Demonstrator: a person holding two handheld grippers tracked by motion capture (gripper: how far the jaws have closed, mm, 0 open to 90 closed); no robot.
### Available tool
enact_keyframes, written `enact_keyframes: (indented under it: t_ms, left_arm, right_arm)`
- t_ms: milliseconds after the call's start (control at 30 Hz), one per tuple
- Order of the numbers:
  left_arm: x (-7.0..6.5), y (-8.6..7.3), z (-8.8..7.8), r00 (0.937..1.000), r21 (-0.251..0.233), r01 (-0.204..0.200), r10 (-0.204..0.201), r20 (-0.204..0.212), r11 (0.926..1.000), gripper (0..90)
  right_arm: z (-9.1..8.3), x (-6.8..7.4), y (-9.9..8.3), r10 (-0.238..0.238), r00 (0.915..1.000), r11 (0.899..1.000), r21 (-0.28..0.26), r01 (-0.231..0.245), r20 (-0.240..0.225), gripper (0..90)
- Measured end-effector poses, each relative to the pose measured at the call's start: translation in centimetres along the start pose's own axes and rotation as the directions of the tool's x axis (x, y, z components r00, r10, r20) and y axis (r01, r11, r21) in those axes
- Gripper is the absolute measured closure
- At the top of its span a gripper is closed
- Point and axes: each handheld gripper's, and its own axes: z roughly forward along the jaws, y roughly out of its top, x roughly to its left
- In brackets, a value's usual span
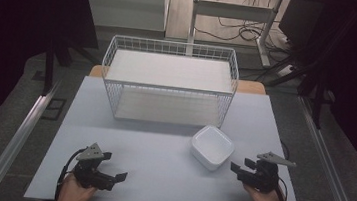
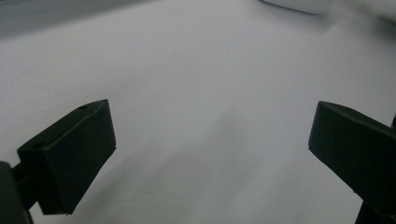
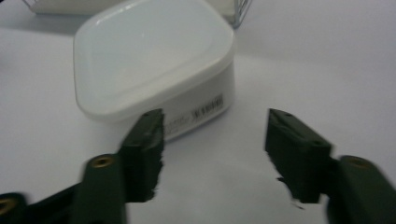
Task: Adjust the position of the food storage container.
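White lidded box (image 1: 212, 147), a squat plastic container with rounded corners, sits on the grey table (image 1: 158, 179) just in front of the wire basket (image 1: 168, 79), off that basket's right front corner, its lid seated and its contents hidden. The right gripper (image 1: 237, 168), held in a person's hand, points at the box from just beside it; in the right gripper view its jaws stand partly apart with nothing between them, one pad (image 3: 144, 144) lined up on the labelled side wall, the other out over bare table. No pad presses on the box yet. The left gripper (image 1: 117, 176) hangs low over the table well to the left of the box, jaws spread wide and empty.

The risk from here, by the look of it, is a poor bite. The jaw gap looks narrower than the box, so a push forward could shove the light container along the smooth table toward the basket rather than seat it between the pads. A grip taken across one corner could let the slick wall slip out, or lift the lid alone if it is only resting on.

The basket, white wire with a pale panel for its floor, appears to hold nothing.
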Motion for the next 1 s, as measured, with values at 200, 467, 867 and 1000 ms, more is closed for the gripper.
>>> enact_keyframes:
  t_ms: [200,467,867,1000]
  left_arm:
    - [-0.1,0.0,0.0,1.0,0.004,-0.001,0.001,-0.001,1.0,0.7]
    - [0.0,0.0,0.2,1.0,0.017,-0.003,0.003,-0.009,0.9999,1.4]
    - [-0.1,0.0,0.2,0.9998,0.024,-0.01,0.01,-0.017,0.9997,1.9]
    - [-0.1,0.0,0.3,0.9998,0.028,-0.012,0.012,-0.014,0.9995,2.0]
  right_arm:
    - [0.3,-0.3,1.7,-0.04,0.9991,0.999,-0.009,0.039,-0.013,81.7]
    - [2.6,-1.0,4.3,-0.03,0.998,0.999,-0.009,0.031,0.055,89.2]
    - [8.5,-0.3,8.6,-0.073,0.9968,0.996,0.058,0.071,0.033,89.2]
    - [9.7,0.9,9.5,-0.103,0.9943,0.991,0.092,0.1,0.029,89.2]
